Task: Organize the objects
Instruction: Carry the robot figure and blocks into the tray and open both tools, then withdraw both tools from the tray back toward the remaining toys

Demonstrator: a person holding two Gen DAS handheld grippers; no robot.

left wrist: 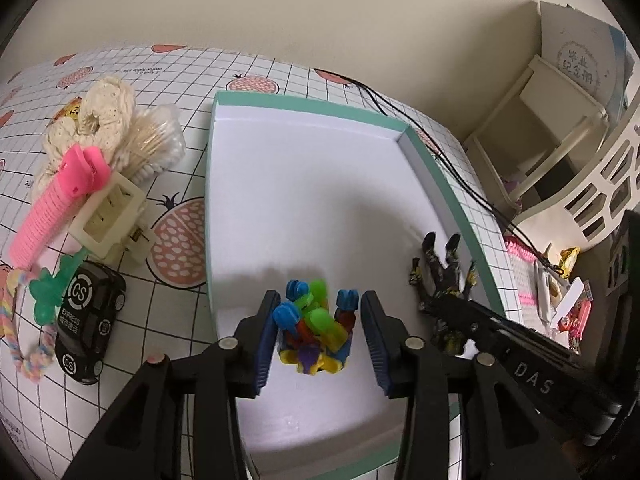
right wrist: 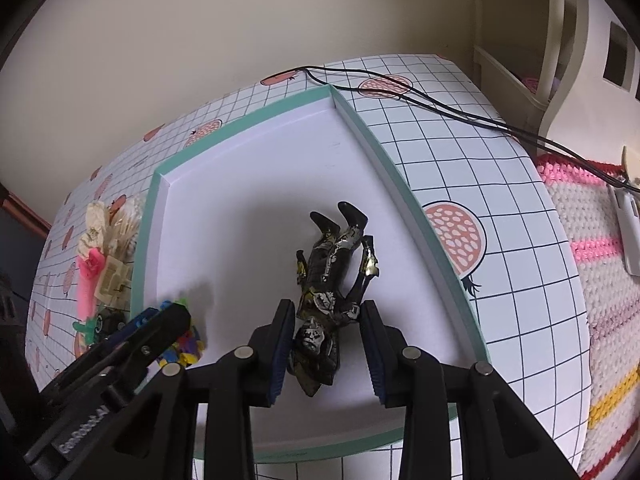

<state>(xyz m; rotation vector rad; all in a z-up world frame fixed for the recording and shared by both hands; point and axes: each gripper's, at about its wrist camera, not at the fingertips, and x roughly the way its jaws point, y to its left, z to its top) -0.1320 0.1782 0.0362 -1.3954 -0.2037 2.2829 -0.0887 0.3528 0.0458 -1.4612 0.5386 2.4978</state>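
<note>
A shallow white tray with a teal rim (left wrist: 308,102) lies on the grid tablecloth; it also shows in the right wrist view (right wrist: 240,128). A colourful block toy (left wrist: 316,328) lies on the tray floor between the open jaws of my left gripper (left wrist: 320,336), not gripped. A dark action figure (right wrist: 332,280) lies on its back in the tray between the open jaws of my right gripper (right wrist: 328,344), apart from the pads. The figure also shows in the left wrist view (left wrist: 440,276), the block toy in the right wrist view (right wrist: 186,344).
Left of the tray lie a pink comb (left wrist: 60,196), a cream hair clip (left wrist: 112,216), a cream scrunchie (left wrist: 100,108), a cotton swab box (left wrist: 156,140), a black toy car (left wrist: 88,320), a green trinket (left wrist: 52,284) and a pastel rope (left wrist: 16,320). Black cables (right wrist: 440,108) cross the table's far right.
</note>
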